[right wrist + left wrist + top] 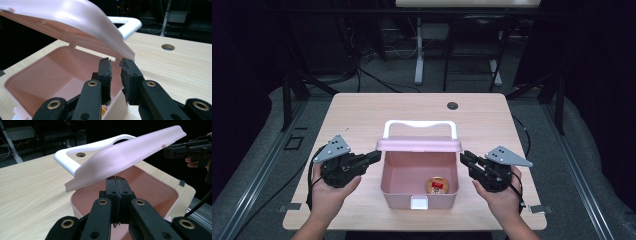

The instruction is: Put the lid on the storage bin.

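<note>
A pink box (387, 186) stands at the table's near middle, its pink lid (419, 144) raised on the far hinge and its white handle (419, 123) behind. Inside lies a round orange snack pack (438, 185). My left gripper (376, 156) is shut with nothing between its jaws. Its tips (117, 181) sit at the box's left rim (75, 202), just under the lid (130, 155). My right gripper (463, 157) stands by the right rim, jaws a little apart (115, 62) below the lid's edge (75, 20). I cannot tell whether either gripper touches the lid.
A white latch tab (419, 202) juts from the box's near wall. A round cable hole (452, 105) lies in the far part of the wooden table (362, 110). Chairs and table legs stand in the dark beyond. Bare tabletop lies to both sides of the box.
</note>
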Tool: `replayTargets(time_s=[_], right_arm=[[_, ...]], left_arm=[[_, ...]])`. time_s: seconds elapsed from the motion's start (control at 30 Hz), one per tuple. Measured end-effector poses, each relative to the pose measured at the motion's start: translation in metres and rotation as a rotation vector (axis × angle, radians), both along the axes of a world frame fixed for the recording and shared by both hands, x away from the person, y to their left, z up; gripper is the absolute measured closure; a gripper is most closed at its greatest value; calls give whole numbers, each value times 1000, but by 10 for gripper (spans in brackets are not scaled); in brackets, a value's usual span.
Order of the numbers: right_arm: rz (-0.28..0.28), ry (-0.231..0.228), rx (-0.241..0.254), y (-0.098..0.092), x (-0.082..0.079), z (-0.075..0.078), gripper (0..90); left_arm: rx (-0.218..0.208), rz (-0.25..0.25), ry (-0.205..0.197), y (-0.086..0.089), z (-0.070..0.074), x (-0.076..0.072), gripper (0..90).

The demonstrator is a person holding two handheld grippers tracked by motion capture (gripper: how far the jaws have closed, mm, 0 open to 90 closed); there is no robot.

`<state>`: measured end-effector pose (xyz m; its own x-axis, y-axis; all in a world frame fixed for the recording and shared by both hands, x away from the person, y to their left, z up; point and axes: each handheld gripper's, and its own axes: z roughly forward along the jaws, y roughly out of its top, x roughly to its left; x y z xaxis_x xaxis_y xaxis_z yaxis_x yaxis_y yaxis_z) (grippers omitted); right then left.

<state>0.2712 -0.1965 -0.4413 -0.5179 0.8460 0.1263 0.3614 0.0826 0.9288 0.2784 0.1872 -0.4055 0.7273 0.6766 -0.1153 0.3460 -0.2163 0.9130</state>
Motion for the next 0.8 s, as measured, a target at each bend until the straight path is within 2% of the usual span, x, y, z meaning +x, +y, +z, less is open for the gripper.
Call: replayTargets(time_s=[0.23,0.5,0.67,0.8], right_arm=[[-27,15,14,-8,-1,-9,772],[-57,23,16,-17,-1,-20,753],[-79,7,-2,-22,-1,-28,669],[-95,9,7,-28,2,-36,619]], left_arm=[[-19,-1,1,0,-7,-5,898],[-15,-14,17,-2,-20,-9,899],[-12,-22,30,-1,-27,-10,898],[-17,-23,34,-1,-31,-12,898]])
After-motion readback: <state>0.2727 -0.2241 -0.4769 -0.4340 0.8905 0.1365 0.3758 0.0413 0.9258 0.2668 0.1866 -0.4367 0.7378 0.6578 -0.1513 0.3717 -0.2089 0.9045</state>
